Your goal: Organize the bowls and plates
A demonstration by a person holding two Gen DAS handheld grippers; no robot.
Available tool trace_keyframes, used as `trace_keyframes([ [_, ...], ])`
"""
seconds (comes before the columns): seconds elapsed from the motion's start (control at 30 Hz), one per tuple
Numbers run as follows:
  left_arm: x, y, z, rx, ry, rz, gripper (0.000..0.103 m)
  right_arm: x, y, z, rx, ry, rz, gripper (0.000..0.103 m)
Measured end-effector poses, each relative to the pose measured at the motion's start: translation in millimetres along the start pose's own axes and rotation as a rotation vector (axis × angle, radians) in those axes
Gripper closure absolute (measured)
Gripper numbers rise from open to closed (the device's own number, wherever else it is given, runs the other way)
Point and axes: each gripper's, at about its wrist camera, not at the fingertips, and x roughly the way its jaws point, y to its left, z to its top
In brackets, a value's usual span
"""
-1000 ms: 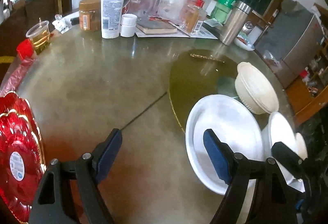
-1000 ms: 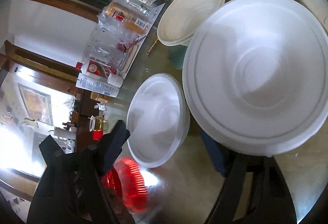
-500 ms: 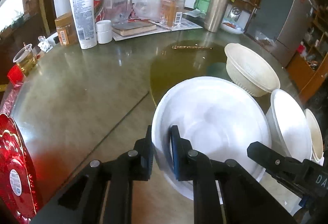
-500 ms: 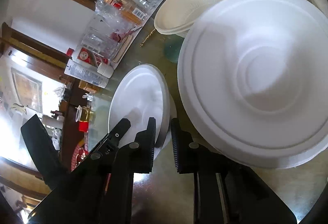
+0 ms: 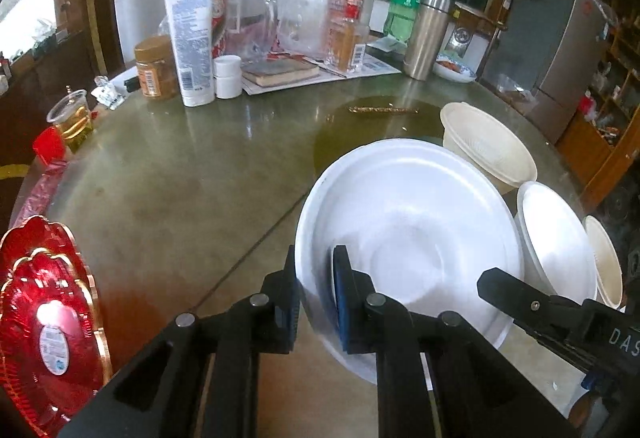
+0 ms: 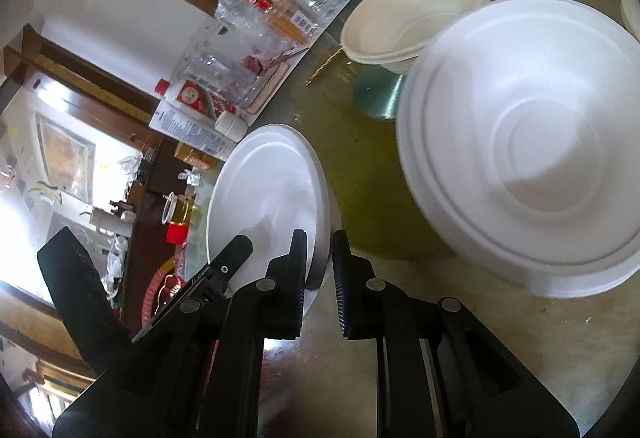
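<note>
A round tabletop (image 5: 180,189) is shown, with bottles and jars crowded at its far edge. A white plate (image 5: 412,238) is located at the near part, just left of a white bowl (image 5: 556,238). A cream bowl (image 5: 488,149) is placed behind both. The plate's near-left rim is clamped by the left gripper (image 5: 316,298), one of its fingers (image 5: 344,298) inside the rim and one outside. The opposite rim is clamped between the fingers (image 6: 344,286) of the right gripper (image 6: 320,278).
</note>
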Motion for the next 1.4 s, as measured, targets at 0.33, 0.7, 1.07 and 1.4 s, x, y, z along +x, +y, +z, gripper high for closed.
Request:
trace_keyframes([
  [0.33,-28,17,-2,-0.021,-0.041,0.000,0.090,-7,29,-12,-0.064,0.001,0.002,0.090],
  [0.7,-67,46,-7,-0.063,-0.104,-0.005,0.090,-14,73,-29,-0.141,0.004,0.026,0.090],
  [1.07,-98,93,-20,-0.124,-0.142,0.044,0.090,11,121,-50,-0.228,0.065,0.057,0.090],
  [1.4,-110,139,-32,-0.187,-0.145,0.106,0.090,40,156,-75,-0.293,0.137,0.082,0.090],
])
